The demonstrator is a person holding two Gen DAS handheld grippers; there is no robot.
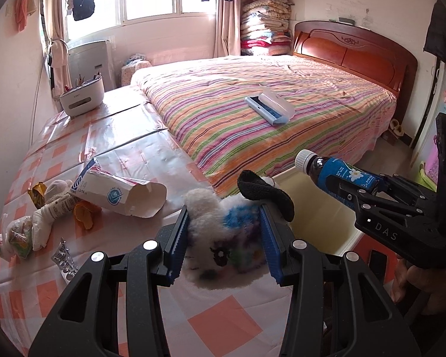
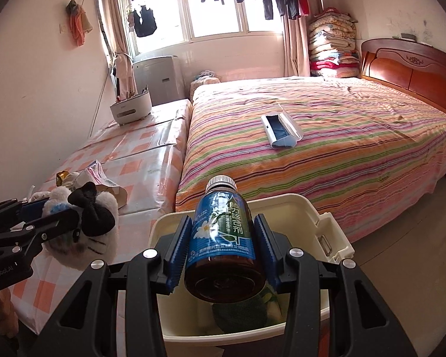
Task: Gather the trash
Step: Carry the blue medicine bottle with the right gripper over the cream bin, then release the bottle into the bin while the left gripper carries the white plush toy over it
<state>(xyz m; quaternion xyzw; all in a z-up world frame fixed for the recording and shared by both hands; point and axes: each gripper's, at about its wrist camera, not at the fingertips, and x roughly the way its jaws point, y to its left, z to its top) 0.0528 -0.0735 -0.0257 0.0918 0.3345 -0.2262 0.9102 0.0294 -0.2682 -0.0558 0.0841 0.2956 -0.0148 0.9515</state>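
Right wrist view: right gripper (image 2: 223,238) clamps bottle (image 2: 223,232); left gripper (image 1: 224,235) clamps plush toy (image 1: 223,238).

Both grippers are matte black plastic, angular link arms with cut-out slots, pinned by round silver rivets. The left gripper (image 1: 224,238) carries ribbed blue pads (image 1: 269,247) on its jaws, and it reads "GenRobot.AI" in white along its side. The right gripper (image 2: 221,239) shows blue pads too, small screws, "DAS" lettering.
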